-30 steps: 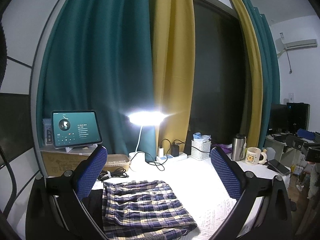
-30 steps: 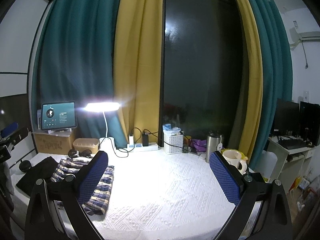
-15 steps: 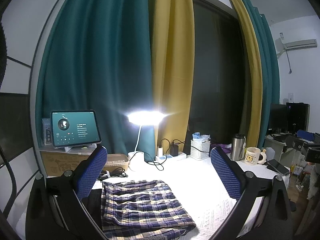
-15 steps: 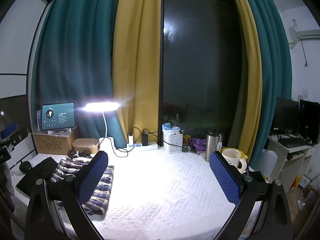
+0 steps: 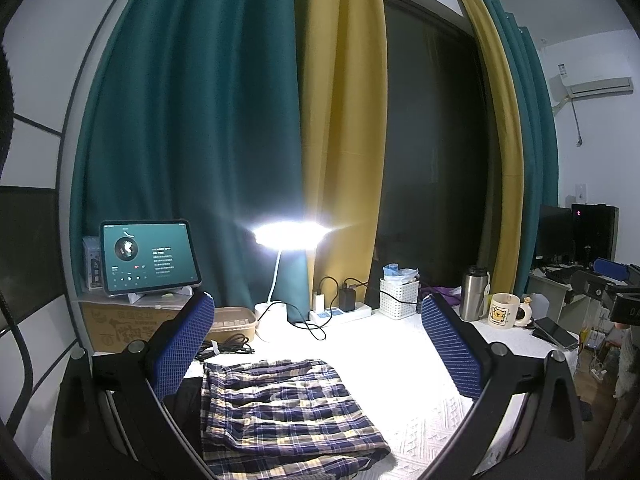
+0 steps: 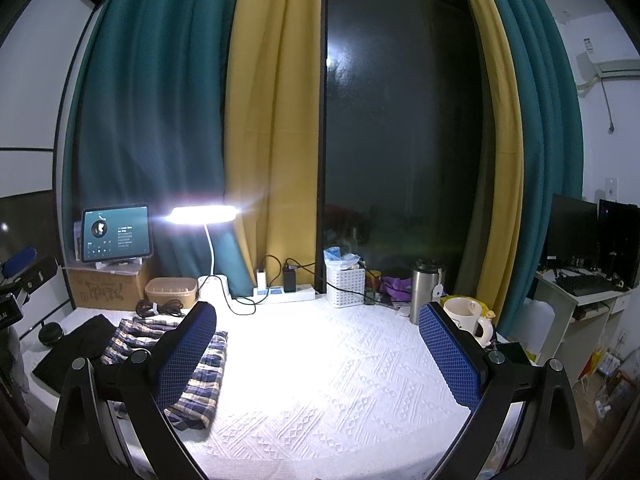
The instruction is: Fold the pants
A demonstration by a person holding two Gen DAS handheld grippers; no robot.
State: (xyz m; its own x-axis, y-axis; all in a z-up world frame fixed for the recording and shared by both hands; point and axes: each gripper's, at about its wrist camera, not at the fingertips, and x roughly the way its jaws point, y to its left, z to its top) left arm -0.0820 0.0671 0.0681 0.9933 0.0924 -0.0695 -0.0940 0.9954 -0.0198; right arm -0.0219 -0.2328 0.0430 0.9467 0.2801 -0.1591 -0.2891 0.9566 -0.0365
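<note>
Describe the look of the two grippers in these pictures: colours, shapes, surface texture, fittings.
Both match. The left gripper and right gripper each have two black angular arms with round silver bolts, ending in fingers faced with blue pads of a fine waffle-grid texture. No cables or markings show on them.

A lived-in home room, likely a bedroom or study: teal and yellow curtains (image 6: pixel 192 120) frame a dark window (image 6: pixel 400 140), a lit desk lamp (image 5: pixel 288 236) and a tablet (image 5: pixel 148 258) stand at the far left, a mug (image 5: pixel 504 310) at the right, monitors (image 6: pixel 592 240) on a desk far right, a wall air conditioner (image 5: pixel 592 86) above
</note>
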